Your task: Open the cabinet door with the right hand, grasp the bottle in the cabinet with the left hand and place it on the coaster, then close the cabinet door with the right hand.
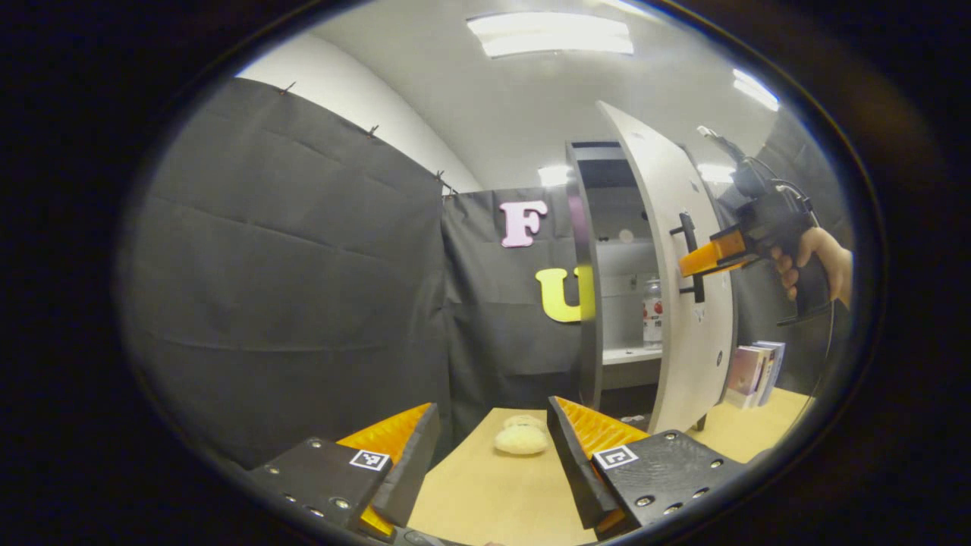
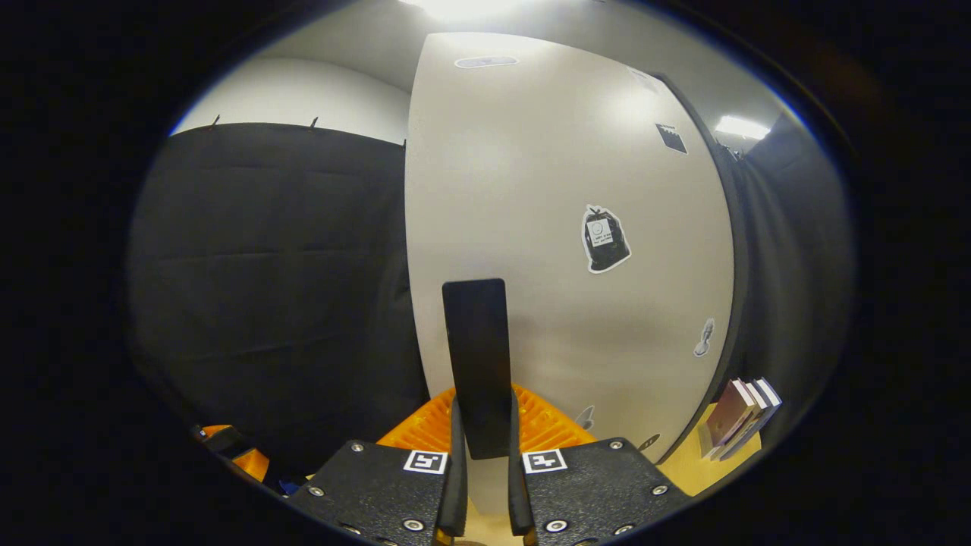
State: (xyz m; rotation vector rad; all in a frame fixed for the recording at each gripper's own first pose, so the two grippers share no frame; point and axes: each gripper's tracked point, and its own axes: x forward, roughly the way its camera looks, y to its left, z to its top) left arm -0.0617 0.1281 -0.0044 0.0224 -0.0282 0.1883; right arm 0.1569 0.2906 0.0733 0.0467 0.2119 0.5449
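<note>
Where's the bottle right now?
In the left gripper view, the bottle stands upright on the shelf inside the cabinet, right of center, just behind the open door.

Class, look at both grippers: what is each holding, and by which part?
Right gripper clamps the cabinet door by its black handle. Left gripper is open, holding nothing.

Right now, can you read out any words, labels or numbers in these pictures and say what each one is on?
None can be read.
Bottle label: too blurred.
Sticker on the cabinet door: print too small.
Book spines: too small.
Square markers on the right gripper and left gripper: patterns, no text.
</note>
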